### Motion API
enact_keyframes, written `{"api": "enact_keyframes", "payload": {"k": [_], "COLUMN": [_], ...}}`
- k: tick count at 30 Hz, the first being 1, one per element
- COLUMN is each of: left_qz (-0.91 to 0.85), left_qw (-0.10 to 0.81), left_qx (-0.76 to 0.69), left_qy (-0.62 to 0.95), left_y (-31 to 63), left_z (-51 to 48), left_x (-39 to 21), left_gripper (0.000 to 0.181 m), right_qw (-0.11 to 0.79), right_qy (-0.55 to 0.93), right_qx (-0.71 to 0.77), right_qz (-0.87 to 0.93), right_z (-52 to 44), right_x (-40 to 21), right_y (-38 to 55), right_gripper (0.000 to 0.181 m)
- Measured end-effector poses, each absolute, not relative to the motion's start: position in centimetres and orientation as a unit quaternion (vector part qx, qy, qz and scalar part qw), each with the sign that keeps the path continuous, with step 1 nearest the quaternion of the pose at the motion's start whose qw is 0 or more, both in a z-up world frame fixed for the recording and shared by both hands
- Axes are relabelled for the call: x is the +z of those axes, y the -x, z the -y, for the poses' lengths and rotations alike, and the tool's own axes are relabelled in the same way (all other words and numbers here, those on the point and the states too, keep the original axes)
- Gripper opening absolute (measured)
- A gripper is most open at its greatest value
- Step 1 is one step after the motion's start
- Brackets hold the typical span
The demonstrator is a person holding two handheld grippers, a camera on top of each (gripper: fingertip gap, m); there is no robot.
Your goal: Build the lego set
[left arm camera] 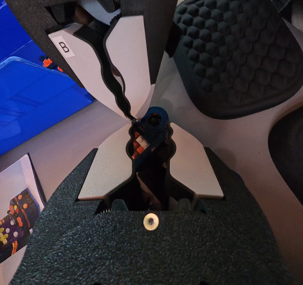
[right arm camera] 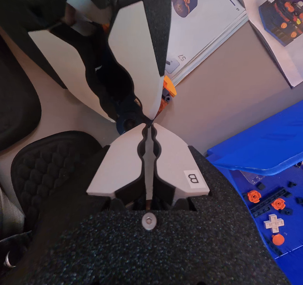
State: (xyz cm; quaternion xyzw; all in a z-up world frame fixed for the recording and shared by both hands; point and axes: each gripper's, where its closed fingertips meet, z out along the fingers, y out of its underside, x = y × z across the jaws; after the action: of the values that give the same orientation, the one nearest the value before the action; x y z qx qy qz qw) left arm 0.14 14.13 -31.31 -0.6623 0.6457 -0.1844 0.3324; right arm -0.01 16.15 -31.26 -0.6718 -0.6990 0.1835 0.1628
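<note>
While left hand-held gripper (left arm camera: 151,129) clamps lego assembly (left arm camera: 147,139), right hand-held gripper (right arm camera: 149,126) seemingly pinches tiny piece.

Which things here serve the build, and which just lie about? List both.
In use: left gripper shut on lego assembly; right gripper pinching small black piece; instruction booklet; blue parts tray.
Lying about: black honeycomb pad.

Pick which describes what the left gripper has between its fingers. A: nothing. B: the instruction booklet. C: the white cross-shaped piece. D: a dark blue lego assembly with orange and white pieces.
D: in the left wrist view the left gripper is closed around the dark blue lego assembly, orange and white studs showing between its fingers; the white cross-shaped piece lies in the blue bin.
</note>
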Motion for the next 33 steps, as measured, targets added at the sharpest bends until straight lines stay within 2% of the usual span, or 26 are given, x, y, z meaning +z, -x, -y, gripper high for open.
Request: {"api": "enact_keyframes", "payload": {"k": [13,27,29,33], "left_qz": [-0.640,-0.653,-0.655,-0.648], "left_qw": [0.335,0.325,0.329,0.323], "left_qx": [-0.190,-0.179,-0.179,-0.180], "left_qy": [0.665,0.660,0.656,0.666], "left_y": [-0.04,0.01,-0.14,-0.08], "left_z": [-13.95,-13.81,-13.70,-13.77], "left_x": [-31.30,-31.29,-31.25,-31.24], "left_gripper": [0.037,0.035,0.026,0.026], "right_qw": [0.132,0.213,0.216,0.213], "right_qy": [0.662,0.697,0.696,0.694], "right_qx": [0.240,0.340,0.341,0.334], "right_qz": [0.698,0.594,0.593,0.601], "right_z": [-15.82,-16.32,-16.28,-16.28], "right_x": [-31.09,-30.76,-30.88,-31.23], "right_y": [-0.17,0.32,0.34,0.14], "right_gripper": [0.004,0.000,0.000,0.000]}}
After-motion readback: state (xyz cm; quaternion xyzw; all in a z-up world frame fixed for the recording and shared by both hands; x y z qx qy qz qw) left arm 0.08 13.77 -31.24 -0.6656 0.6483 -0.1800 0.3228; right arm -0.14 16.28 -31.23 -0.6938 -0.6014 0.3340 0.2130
